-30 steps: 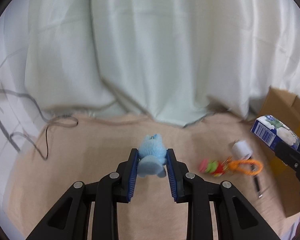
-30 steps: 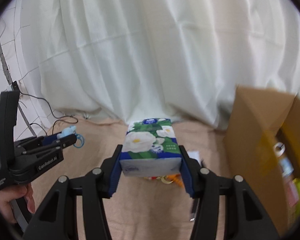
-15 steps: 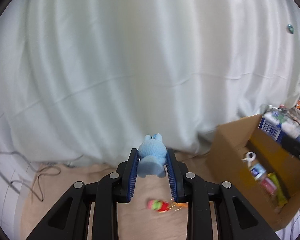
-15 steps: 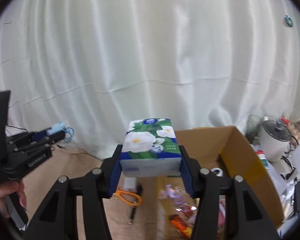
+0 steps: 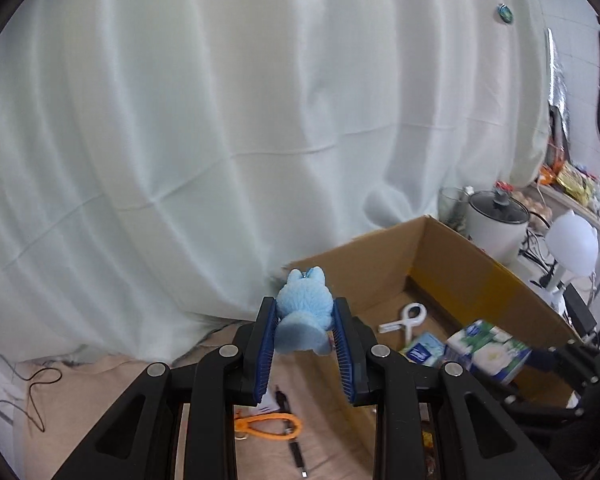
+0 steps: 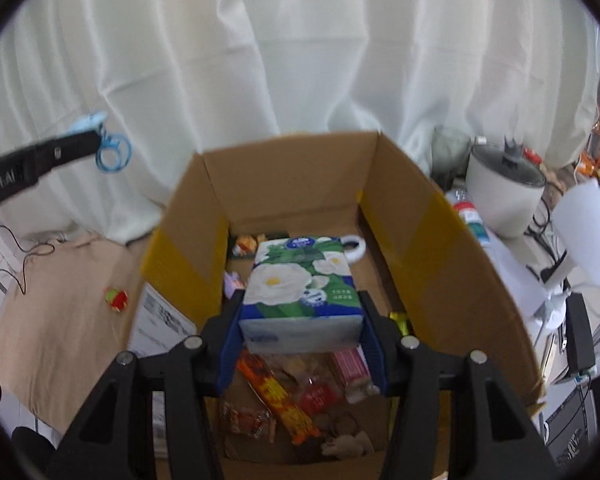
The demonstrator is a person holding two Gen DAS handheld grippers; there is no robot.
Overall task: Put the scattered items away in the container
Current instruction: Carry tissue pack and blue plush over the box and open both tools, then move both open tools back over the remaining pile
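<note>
A white curtain (image 5: 220, 120) fills the background of both views. Below it, an open cardboard box (image 6: 452, 248) stands on a beige cloth (image 6: 60, 300); in the right wrist view it takes up the centre, and in the left wrist view it sits at 3 to 4 o'clock. Inside lie snack packets (image 6: 276, 392), a white clip (image 5: 410, 316) and a small blue pack (image 5: 422, 350). A white cooker (image 6: 504, 192) stands beyond the box at 2 o'clock. The right gripper (image 6: 300, 336) hangs over the box interior, its fingers closed on a flowered tissue box (image 6: 300, 292). The left gripper (image 5: 304, 340) hangs over the cloth at the box's near corner, its narrow fingers pressing a blue plush toy (image 5: 304, 308), whose blue ring (image 6: 114, 152) dangles at 10 o'clock in the right wrist view. On the cloth outside the box lie orange scissors (image 5: 268, 426), a pen (image 5: 296, 446) and a red-green toy (image 6: 116, 299).
</note>
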